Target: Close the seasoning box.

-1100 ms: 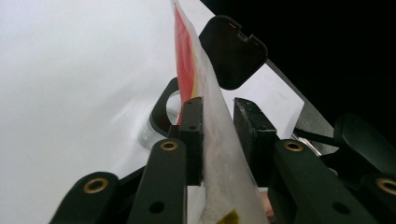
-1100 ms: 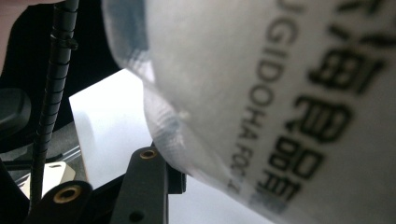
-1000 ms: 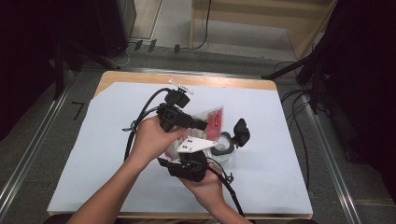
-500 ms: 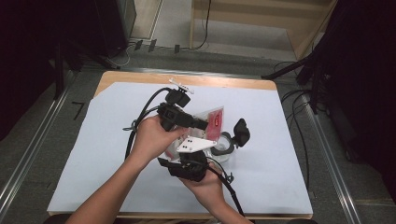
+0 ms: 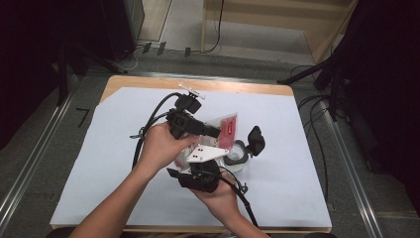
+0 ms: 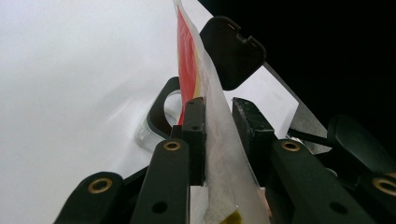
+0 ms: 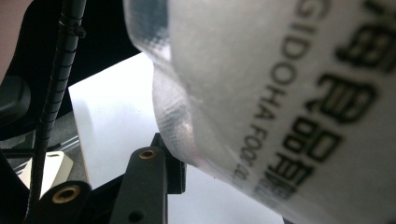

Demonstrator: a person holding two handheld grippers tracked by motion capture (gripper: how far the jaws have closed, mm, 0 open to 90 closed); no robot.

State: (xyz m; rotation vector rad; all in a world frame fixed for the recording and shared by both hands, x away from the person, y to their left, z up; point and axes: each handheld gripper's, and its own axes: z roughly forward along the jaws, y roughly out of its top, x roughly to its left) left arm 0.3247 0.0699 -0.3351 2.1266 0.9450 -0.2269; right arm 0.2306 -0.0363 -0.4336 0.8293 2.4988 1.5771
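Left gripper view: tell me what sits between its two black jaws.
A clear plastic pouch with a red patch stands edge-on between them, against the left-hand pad, in the left gripper view.

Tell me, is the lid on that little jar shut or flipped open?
Open. The black lid stands flipped up beside the jar on the table, and in the left gripper view it sticks up past the jar's uncovered ring.

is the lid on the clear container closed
No, in the high view the black lid stands flipped up off the clear container, leaving its mouth open beside the plastic pouch.
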